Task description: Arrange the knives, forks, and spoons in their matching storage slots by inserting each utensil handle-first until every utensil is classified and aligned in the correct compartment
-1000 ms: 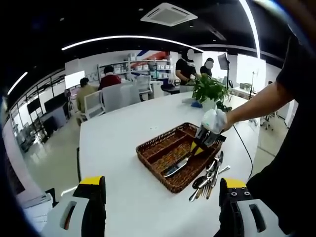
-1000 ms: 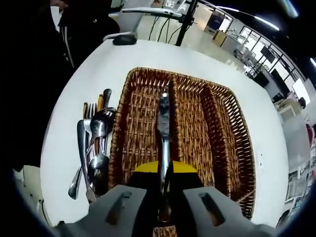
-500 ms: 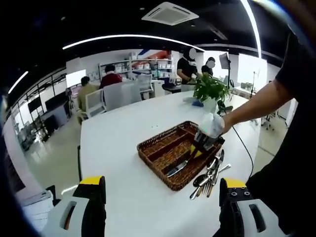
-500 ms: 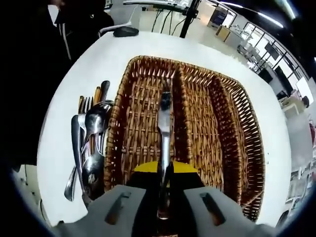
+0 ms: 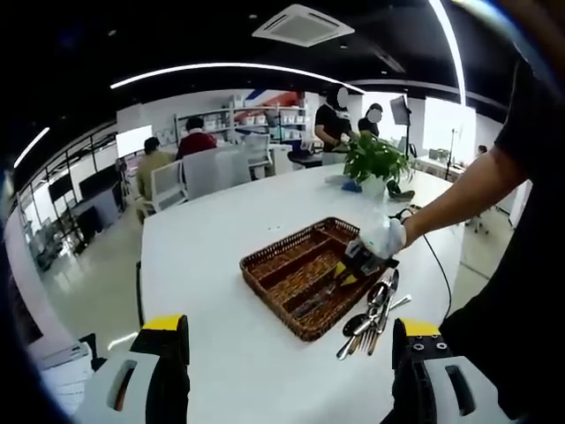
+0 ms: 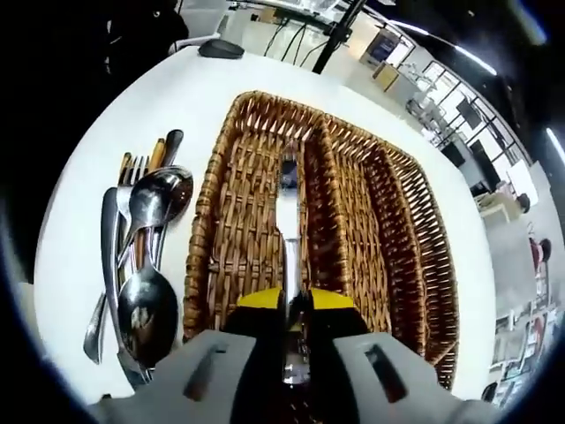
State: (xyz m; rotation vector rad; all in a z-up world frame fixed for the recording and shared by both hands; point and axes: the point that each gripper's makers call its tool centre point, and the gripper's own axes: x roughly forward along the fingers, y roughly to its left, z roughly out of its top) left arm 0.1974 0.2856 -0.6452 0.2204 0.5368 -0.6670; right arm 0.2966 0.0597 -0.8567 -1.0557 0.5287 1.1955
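Right now the right gripper [image 6: 295, 311] pinches a table knife [image 6: 289, 231] between its yellow-tipped jaws, which are pressed tight on the blade end. In the right gripper view the knife lies low in the nearest long slot of the wicker basket [image 6: 422, 238], its handle end pointing away from the gripper, just beside the woven wall that splits that slot from the next one. In the left gripper view the same gripper [image 5: 347, 269] sits over the near side of the basket [image 5: 265, 276], held by a hand in a white glove [image 5: 385, 235]. The left gripper [image 5: 289, 353] is held back from the basket with its jaws spread wide and nothing between them. A pile of spoons and forks [image 6: 134, 256] lies on the table just beside the basket's long edge, and it also shows in the left gripper view [image 5: 373, 312]. The basket sits on a big white table [image 5: 212, 256] with a rounded edge and lots of bare top around it. A green plant [image 5: 376, 161] stands farther along the table. Past the table is a wide office with chairs, shelves, long ceiling lights and people [image 5: 196, 135] sitting and standing well apart from the basket. The floor shows past the table's rounded edge.
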